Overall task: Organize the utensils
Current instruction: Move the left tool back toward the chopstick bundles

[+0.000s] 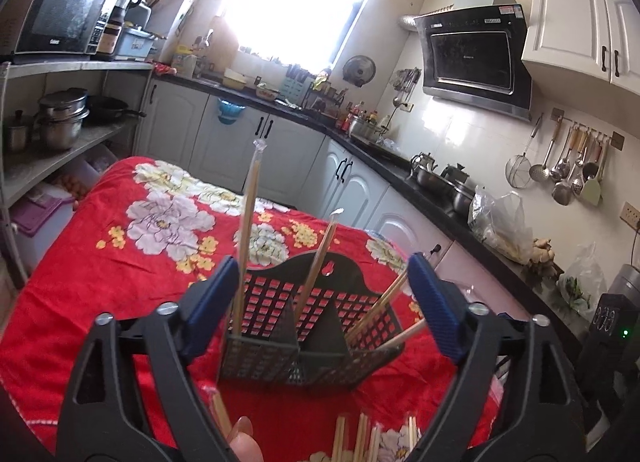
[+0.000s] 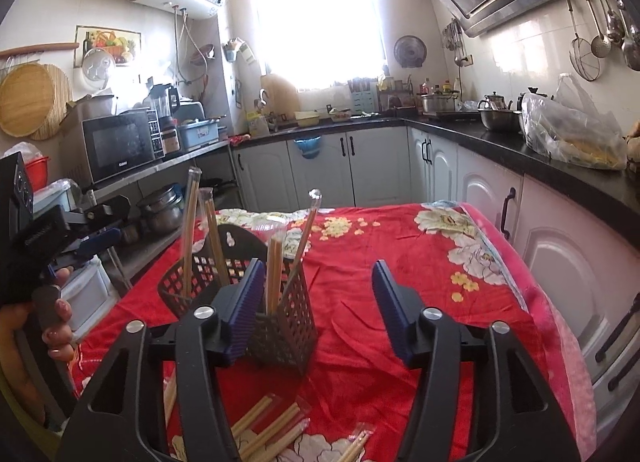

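Observation:
A black plastic lattice utensil holder [image 1: 304,326] stands on the red flowered tablecloth [image 1: 132,262]; it also shows in the right wrist view [image 2: 288,322]. Wrapped chopstick pairs [image 1: 248,238] stand in its compartments, also seen from the right [image 2: 190,238]. More wrapped chopsticks [image 2: 272,430] lie loose on the cloth at the near edge, also in the left wrist view [image 1: 360,438]. My left gripper [image 1: 320,302] is open and empty, just in front of the holder. My right gripper [image 2: 320,314] is open and empty, to the right of the holder. The left gripper shows at the left of the right wrist view [image 2: 96,242].
Kitchen cabinets and a black counter [image 2: 480,133] run along the back and right, with pots and a plastic bag [image 2: 572,137]. A shelf with a microwave [image 2: 120,145] and pots stands at the left. The cloth right of the holder [image 2: 400,246] is bare.

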